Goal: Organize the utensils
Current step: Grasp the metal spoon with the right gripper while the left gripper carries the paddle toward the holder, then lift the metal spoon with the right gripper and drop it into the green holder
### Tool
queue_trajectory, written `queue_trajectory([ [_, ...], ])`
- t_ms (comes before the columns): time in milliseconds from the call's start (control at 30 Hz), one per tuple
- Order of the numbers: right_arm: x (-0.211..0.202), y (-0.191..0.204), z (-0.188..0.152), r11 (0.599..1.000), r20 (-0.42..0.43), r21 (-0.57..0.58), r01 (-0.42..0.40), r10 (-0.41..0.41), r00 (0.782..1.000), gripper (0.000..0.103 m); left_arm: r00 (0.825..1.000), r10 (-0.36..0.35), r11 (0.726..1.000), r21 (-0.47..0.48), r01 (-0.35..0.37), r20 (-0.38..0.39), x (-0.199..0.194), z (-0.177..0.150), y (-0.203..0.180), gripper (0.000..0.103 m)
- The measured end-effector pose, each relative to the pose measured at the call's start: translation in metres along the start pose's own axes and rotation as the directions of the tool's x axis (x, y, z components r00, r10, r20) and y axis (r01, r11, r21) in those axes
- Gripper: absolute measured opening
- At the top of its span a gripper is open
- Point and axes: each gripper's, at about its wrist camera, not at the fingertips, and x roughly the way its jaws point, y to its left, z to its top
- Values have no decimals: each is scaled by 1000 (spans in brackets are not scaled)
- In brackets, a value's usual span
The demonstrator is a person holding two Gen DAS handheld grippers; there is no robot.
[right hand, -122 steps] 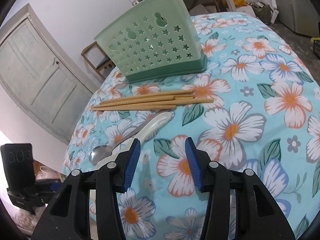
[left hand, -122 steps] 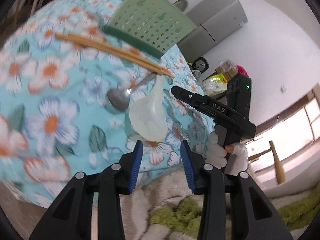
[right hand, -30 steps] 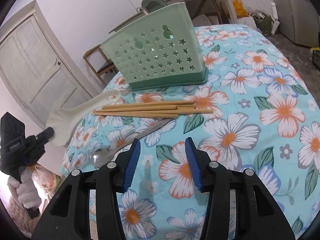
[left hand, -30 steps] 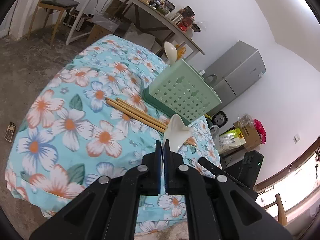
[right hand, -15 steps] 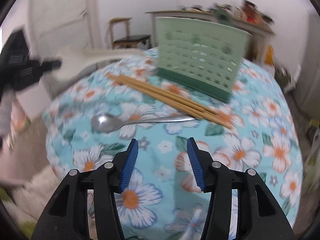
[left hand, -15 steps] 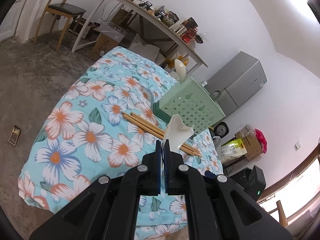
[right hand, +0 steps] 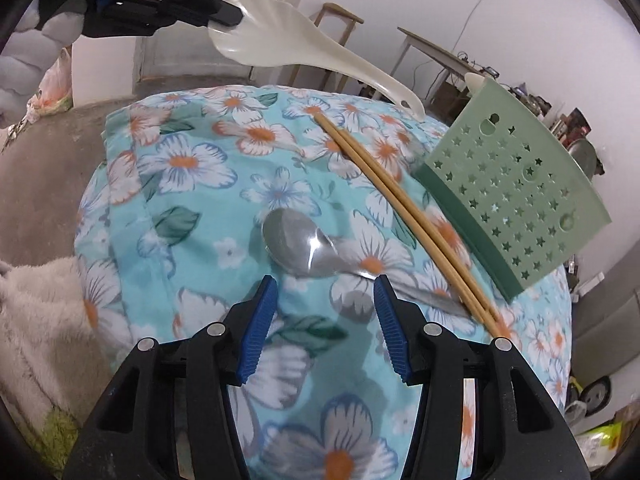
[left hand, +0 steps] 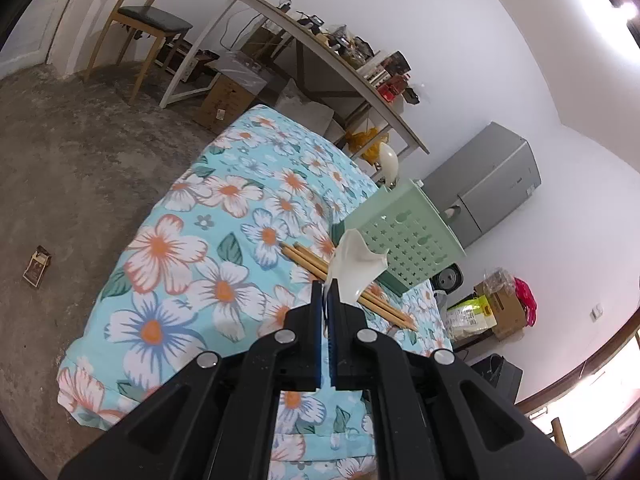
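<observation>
My left gripper [left hand: 327, 292] is shut on the bowl end of a white plastic rice spoon [left hand: 356, 268] and holds it in the air, handle pointing at the green perforated utensil basket [left hand: 404, 236]. From the right wrist view the rice spoon [right hand: 304, 52] hangs above the table with its handle tip near the basket [right hand: 516, 196]. My right gripper [right hand: 324, 292] is open, just in front of the metal spoon [right hand: 304, 248] lying on the cloth. Wooden chopsticks [right hand: 400, 208] lie between the spoon and the basket.
The table has a blue floral cloth [right hand: 192, 168]. A white utensil [left hand: 389, 162] stands in the basket. A wooden chair [left hand: 144, 20], a long shelf table [left hand: 328, 60] and a grey fridge [left hand: 488, 184] stand behind. A fluffy rug [right hand: 44, 320] lies at the left.
My left gripper lifted the rice spoon off the cloth and raised it toward the basket. My right gripper moved around and closer to the metal spoon, still open.
</observation>
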Motion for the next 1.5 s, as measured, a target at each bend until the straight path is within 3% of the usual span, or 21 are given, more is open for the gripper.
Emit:
queue_trajectory([
  [633, 31, 21, 38, 982, -38, -144, 119, -126, 991, 46, 1000, 12, 1000, -14, -12, 11, 8, 10, 13, 2],
  [733, 34, 23, 40, 982, -42, -146, 123, -131, 990, 41, 1000, 13, 1000, -13, -13, 13, 8, 11, 14, 2],
  [967, 29, 39, 39, 981, -44, -163, 109, -117, 992, 11, 1000, 16, 1000, -6, -15, 23, 4, 13, 12, 2],
  [1300, 12, 38, 40, 983, 8, -116, 145, -145, 989, 6, 998, 14, 1000, 21, -15, 54, -6, 18, 2, 2],
  [1500, -11, 20, 46, 987, 67, -13, 160, -159, 985, 4, 998, 14, 999, 41, -17, 65, -10, 20, -8, 2],
])
